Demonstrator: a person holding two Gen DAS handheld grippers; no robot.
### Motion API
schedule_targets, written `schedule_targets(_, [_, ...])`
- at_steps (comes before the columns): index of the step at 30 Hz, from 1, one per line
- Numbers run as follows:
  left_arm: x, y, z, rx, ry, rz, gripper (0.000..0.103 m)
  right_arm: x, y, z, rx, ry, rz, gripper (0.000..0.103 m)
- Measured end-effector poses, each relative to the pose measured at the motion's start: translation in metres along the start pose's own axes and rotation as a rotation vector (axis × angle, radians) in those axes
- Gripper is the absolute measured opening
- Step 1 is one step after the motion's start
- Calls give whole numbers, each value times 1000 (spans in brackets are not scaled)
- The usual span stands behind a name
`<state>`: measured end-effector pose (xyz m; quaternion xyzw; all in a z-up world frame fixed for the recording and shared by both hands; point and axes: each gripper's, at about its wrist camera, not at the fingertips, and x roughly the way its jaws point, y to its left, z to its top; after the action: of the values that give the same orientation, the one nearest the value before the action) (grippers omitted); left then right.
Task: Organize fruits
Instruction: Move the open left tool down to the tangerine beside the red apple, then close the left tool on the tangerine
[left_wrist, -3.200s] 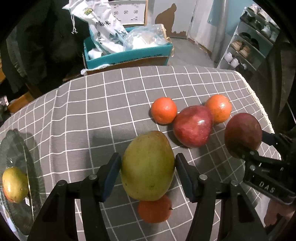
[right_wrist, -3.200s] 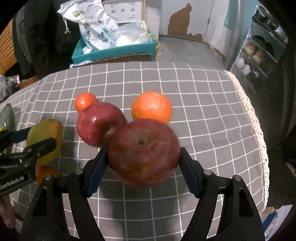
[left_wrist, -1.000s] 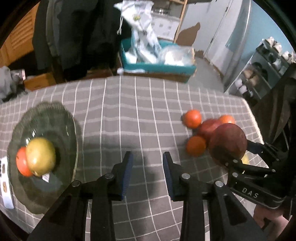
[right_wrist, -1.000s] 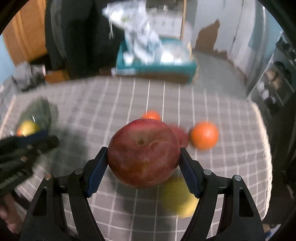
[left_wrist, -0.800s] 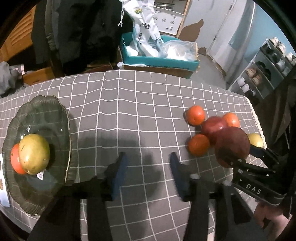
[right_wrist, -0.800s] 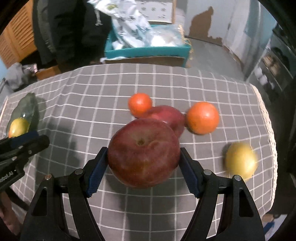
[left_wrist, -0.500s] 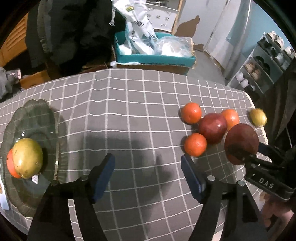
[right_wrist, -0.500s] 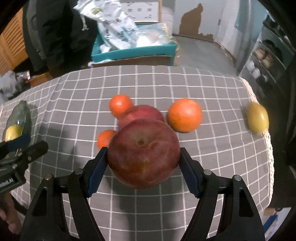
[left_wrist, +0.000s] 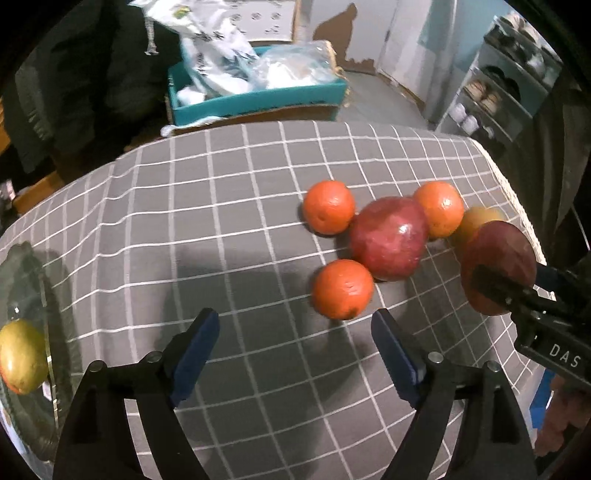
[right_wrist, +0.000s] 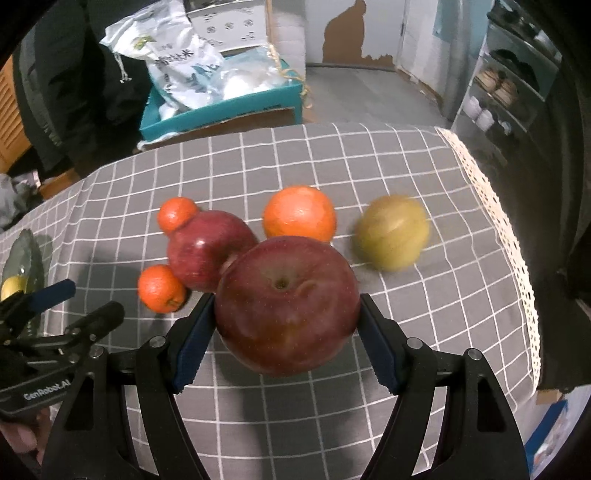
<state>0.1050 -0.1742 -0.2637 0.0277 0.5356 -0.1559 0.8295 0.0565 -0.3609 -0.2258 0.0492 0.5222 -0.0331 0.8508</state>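
Red apple (right_wrist: 287, 304) clamped in right claw (right_wrist: 286, 332), centre of the right wrist frame. Left claw (left_wrist: 295, 354) spread apart, holding nothing, low over the checked counter (left_wrist: 221, 221); nearest orange (left_wrist: 342, 288) just beyond it.

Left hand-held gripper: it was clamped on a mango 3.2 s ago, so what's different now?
The left hand-held gripper let the mango go and now stands open and empty, aimed at the near orange. The mango has rolled right, toward the lace edge, and looks blurred. The right hand-held gripper still clamps its apple; the other apple stays put.
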Motion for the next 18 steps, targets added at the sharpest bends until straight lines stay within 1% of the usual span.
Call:
schedule_targets(1, [3, -3, 1, 8, 6, -7, 86, 3, -2, 0, 4, 5, 1, 75])
schedule_targets(3, [9, -7, 2, 19, 14, -10, 86, 6, -4, -2, 19, 14, 56, 75])
schedule_targets(7, [20, -11, 4, 24, 35, -14, 86, 12, 1, -6, -34, 16, -8, 75])
schedule_targets(10, [26, -11, 7, 13, 41, -33, 86, 15, -8, -6, 10, 27, 26, 75])
schedule_targets(16, [37, -13, 8, 5, 47, -66, 85, 14, -17, -6, 30, 27, 27, 75])
schedule_targets(18, [40, -15, 8, 3, 51, -74, 83, 16, -17, -5, 35, 28, 29, 75])
